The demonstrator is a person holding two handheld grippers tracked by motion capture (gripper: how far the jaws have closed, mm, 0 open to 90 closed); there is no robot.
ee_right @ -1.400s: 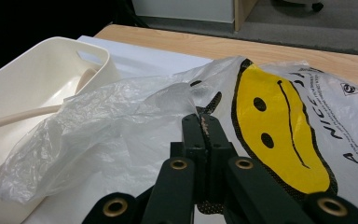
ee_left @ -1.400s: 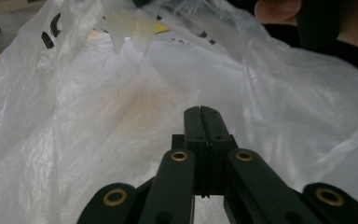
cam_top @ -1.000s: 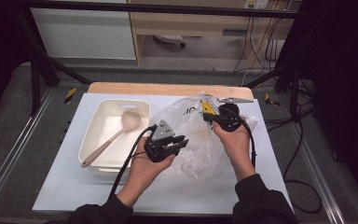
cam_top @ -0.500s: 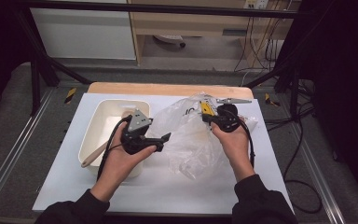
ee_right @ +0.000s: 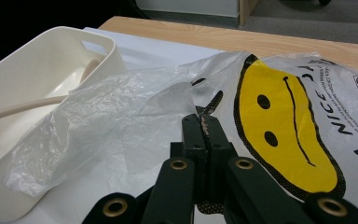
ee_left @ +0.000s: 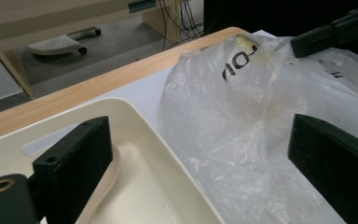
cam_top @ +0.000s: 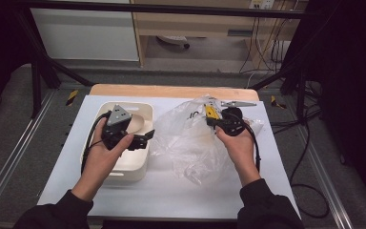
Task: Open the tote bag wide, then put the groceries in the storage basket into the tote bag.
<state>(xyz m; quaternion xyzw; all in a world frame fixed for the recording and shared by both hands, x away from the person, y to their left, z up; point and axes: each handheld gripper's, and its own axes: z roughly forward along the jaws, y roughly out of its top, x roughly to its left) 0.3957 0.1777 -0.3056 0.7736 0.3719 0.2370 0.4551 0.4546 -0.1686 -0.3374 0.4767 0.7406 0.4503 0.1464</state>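
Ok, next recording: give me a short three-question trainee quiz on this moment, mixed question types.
1. True or false: the right gripper has its fingers closed on the plastic bag.
2. The wooden spoon lies: A) in the cream tray; B) inside the bag; C) on the floor.
3. Fill in: the left gripper has its fingers ____, with nothing pressed between them.

Key: 1 true; 2 A; 3 open.

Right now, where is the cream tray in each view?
High view: cream tray left of centre, under the left gripper.
Left gripper view: lower left, rim crossing.
Right gripper view: far left.
Shared landmark: clear plastic bag beside it.
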